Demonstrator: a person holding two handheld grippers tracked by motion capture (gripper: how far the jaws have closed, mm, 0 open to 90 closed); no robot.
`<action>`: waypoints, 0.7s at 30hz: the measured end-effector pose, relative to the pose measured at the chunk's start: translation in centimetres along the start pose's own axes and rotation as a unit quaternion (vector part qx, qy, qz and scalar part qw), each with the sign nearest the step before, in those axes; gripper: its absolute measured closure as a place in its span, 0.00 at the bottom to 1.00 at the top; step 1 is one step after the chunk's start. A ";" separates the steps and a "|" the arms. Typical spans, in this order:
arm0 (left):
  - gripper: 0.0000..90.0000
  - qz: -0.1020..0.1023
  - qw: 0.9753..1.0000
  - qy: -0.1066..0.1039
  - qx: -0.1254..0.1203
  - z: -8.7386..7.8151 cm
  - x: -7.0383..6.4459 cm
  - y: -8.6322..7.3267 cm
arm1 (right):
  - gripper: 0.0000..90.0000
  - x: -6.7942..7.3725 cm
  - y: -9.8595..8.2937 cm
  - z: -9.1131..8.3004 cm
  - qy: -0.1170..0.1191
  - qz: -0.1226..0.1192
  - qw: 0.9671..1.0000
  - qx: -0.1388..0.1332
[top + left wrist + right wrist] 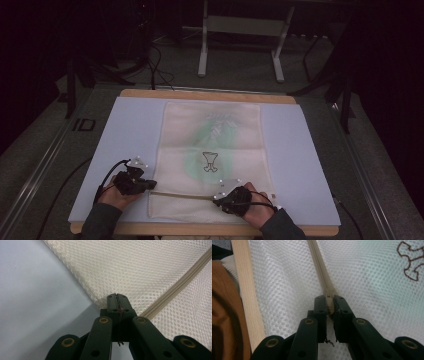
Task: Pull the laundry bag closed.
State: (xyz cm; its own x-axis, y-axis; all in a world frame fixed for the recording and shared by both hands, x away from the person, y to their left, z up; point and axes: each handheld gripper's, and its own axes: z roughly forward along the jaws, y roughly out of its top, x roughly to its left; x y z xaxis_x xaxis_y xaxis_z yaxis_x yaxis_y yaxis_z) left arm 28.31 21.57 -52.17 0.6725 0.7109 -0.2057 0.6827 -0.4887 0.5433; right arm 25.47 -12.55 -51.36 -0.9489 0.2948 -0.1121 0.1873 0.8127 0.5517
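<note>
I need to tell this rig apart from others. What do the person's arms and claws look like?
Both claws, left claw and right claw, are black with brass-ringed pivots, a grey plate with white dots on top and a black cable trailing. The sleeves are dark grey-green.

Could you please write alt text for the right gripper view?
The right gripper pinches the zipper slider of a white mesh bag, its beige zipper running away up the frame. A wooden table edge lies left.

Mesh bag lies flat on the board.
</note>
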 end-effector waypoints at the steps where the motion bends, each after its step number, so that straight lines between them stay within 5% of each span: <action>1: 1.00 0.000 1.000 0.000 0.000 0.0 0.0 0.0 | 0.91 -0.1 -0.1 0.0 0.000 0.002 1.000 -0.001; 21: 1.00 0.001 1.000 0.000 0.000 0.0 0.0 0.0 | 0.91 -0.8 -1.8 -1.1 -0.009 0.025 1.000 0.000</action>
State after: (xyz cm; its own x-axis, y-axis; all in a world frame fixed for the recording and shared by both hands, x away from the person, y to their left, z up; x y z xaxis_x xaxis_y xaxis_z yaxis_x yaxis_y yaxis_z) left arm 28.32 21.57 -52.16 0.6738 0.7098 -0.2053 0.6818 -0.4901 0.5430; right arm 25.63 -14.83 -51.35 -0.9339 0.3435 -0.0995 0.2339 0.7971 0.5567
